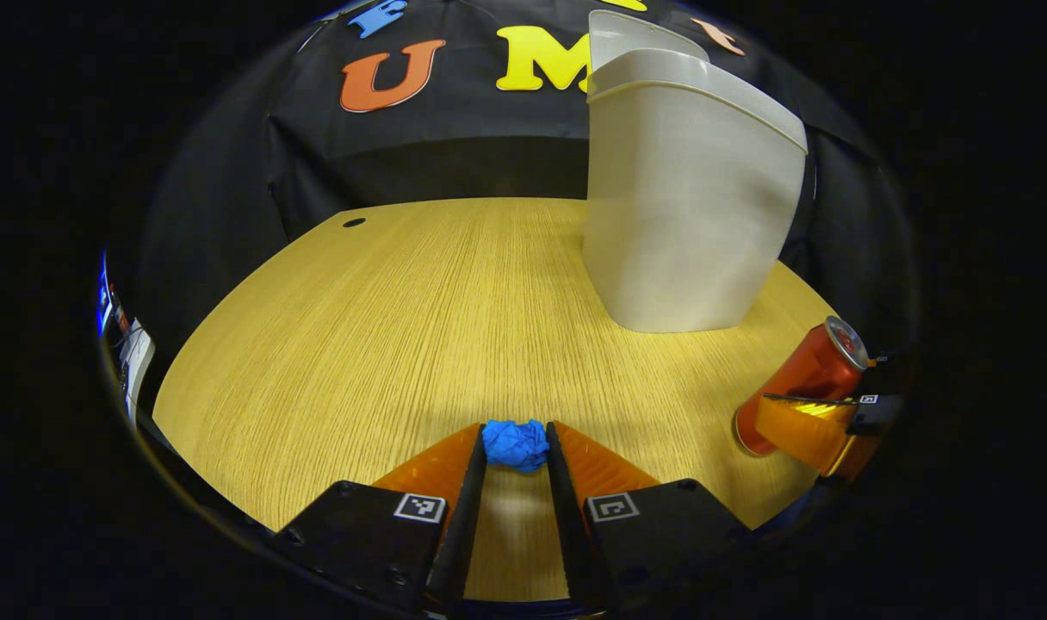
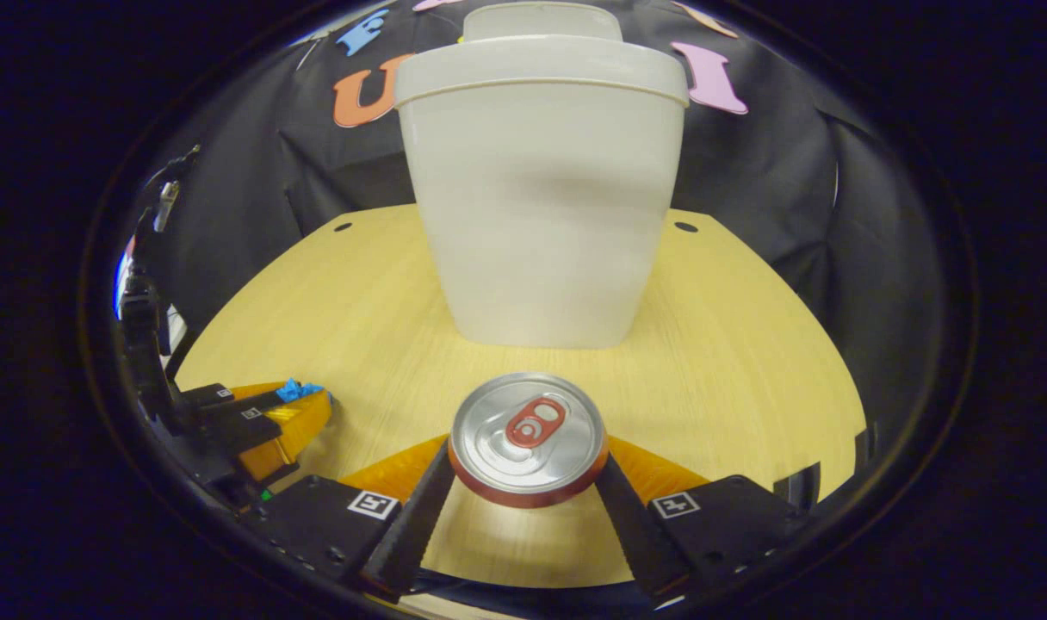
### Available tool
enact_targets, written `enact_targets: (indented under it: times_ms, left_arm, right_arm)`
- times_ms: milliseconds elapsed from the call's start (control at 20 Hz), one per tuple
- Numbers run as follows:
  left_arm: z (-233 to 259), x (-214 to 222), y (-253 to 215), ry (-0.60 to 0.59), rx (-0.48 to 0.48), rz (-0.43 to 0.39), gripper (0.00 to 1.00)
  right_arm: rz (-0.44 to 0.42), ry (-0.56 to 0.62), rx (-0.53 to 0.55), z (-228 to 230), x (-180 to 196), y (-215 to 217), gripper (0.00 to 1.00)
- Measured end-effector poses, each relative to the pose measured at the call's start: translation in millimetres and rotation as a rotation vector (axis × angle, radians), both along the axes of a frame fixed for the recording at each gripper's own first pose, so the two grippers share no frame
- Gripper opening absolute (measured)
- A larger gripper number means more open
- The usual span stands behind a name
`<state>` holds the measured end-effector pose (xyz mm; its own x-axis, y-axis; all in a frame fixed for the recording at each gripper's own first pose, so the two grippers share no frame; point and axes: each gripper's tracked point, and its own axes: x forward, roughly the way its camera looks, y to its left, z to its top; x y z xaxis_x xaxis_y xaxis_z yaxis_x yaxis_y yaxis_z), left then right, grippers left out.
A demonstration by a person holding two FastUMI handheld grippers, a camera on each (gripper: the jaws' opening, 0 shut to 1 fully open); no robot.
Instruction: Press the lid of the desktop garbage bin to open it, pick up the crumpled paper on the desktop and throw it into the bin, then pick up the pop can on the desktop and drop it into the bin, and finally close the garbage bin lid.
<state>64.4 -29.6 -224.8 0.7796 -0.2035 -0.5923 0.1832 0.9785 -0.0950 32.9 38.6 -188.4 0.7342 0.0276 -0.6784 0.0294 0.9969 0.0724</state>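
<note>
Can: one red aluminium pop can (image 2: 529, 439), clamped between the right gripper (image 2: 528, 482) fingers, long axis along the camera's line, silver top facing it.
Paper: one crumpled blue paper ball (image 1: 515, 443), pinched at the left gripper (image 1: 516, 448) fingertips.
Bin: one off-white plastic garbage bin (image 2: 541, 189), upright on the wooden desktop (image 1: 403, 301), lid raised.

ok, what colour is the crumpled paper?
Blue. The crumpled paper shows best in the left gripper view, between the left gripper fingers.
</note>
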Motion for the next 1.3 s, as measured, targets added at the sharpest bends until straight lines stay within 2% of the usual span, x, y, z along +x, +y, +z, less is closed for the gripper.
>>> enact_targets:
  times_ms: [100,200,450,750,1050,1300]
  left_arm:
    - [5.1,4.0,1.7,-0.028,0.011,0.016,0.46]
    - [10.4,6.4,2.1,-0.045,0.017,0.019,0.46]
    - [17.9,9.2,3.1,-0.077,0.019,0.026,0.46]
    - [37.1,16.5,6.8,-0.170,0.005,0.058,0.45]
    - [67.8,19.3,9.1,-0.288,-0.026,0.106,0.45]
    - [106.1,10.3,6.8,-0.381,-0.021,0.079,0.45]
  right_arm:
    - [-0.019,-0.004,0.011,-0.3,1.4,-0.3,0.81]
    - [-0.008,-0.015,0.025,3.3,0.4,1.7,0.80]
    - [-0.003,-0.081,-0.008,21.1,-2.1,0.3,0.80]
    - [0.010,-0.169,-0.034,47.3,-11.7,0.6,0.80]
    - [0.044,-0.291,0.005,96.3,-34.1,0.3,0.80]
    - [0.051,-0.385,0.033,129.6,-53.0,-7.5,0.80]
